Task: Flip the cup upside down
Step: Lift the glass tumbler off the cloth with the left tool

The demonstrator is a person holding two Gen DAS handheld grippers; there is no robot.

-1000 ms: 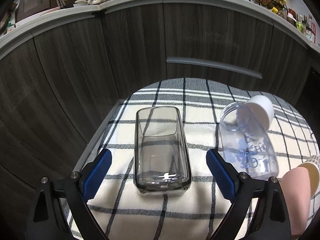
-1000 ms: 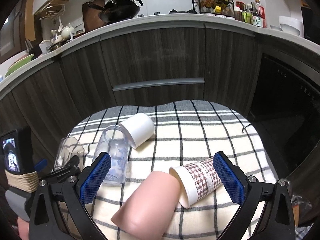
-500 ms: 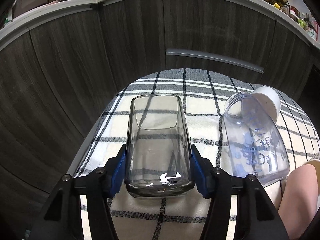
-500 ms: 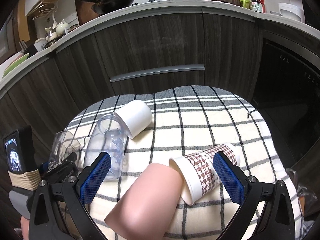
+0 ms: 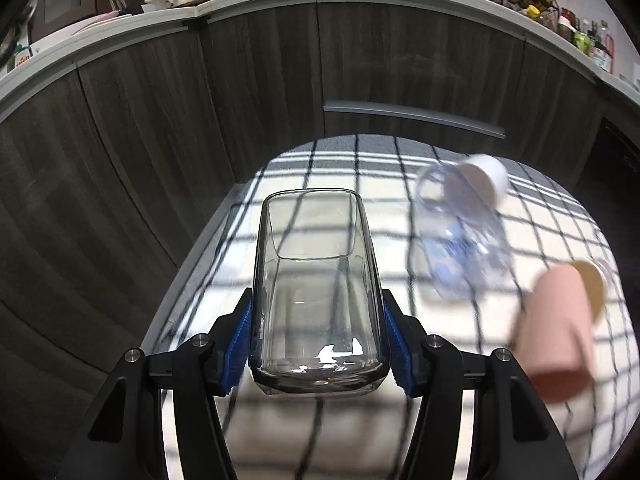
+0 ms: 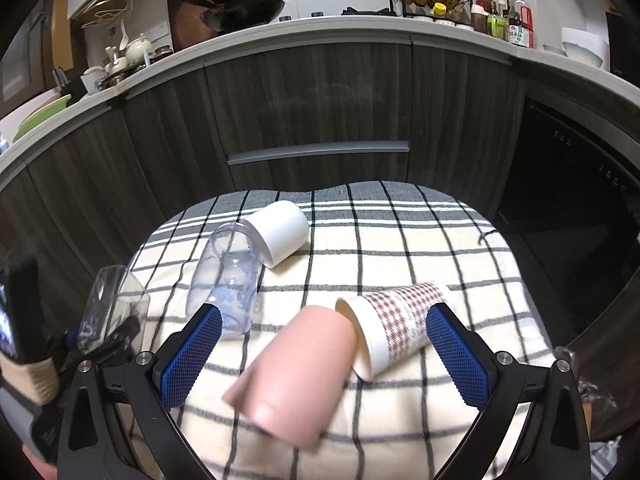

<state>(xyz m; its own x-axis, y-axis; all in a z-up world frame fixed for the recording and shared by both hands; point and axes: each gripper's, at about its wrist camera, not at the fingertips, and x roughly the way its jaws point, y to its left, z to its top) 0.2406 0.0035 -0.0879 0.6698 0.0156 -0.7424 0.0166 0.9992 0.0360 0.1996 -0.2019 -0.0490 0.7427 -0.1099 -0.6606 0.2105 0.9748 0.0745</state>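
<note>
My left gripper [image 5: 318, 344] is shut on a clear square glass cup [image 5: 316, 288], gripped near its thick base with the open mouth pointing away from me. It is lifted off the checked cloth [image 5: 552, 216]. In the right wrist view the glass [image 6: 108, 304] shows at the far left, tilted in the left gripper. My right gripper [image 6: 324, 356] is open and empty, hovering over a pink cup [image 6: 296, 376] and a houndstooth paper cup [image 6: 400, 320], both lying on their sides.
A clear plastic bottle [image 6: 228, 280] with blue print and a white cup [image 6: 280, 232] lie on their sides at the cloth's left middle. Dark wood cabinets [image 6: 320, 120] curve behind the table. The table edge falls away at the left [image 5: 192, 280].
My left gripper closed on the glass cup and lifted it off the cloth. The right gripper stayed open and moved only slightly.
</note>
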